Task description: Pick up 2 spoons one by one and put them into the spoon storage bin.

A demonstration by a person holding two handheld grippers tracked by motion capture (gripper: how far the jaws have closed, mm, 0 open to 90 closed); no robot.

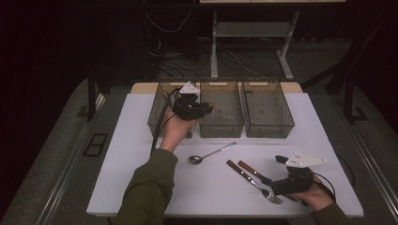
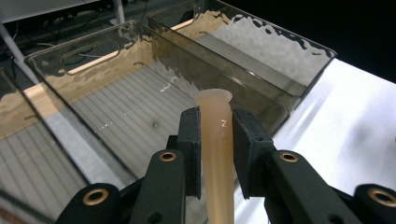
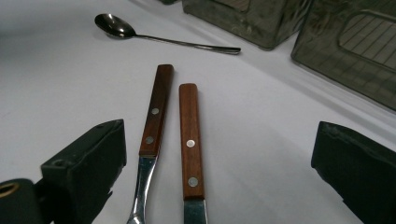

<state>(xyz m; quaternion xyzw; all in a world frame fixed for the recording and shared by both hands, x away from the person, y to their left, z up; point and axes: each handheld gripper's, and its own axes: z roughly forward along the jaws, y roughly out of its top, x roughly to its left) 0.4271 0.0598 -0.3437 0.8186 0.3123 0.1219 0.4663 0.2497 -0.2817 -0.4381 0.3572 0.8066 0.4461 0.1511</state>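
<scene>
The left gripper (image 2: 215,154) has its jaws pinched on a tan handle (image 2: 217,140), poised over the middle bin (image 2: 140,93). Lower it well inside the walls, level, before letting go. The right gripper (image 3: 219,172) rests on the table with jaws wide and empty, straddling the fork (image 3: 152,140) and knife (image 3: 190,144).
</scene>
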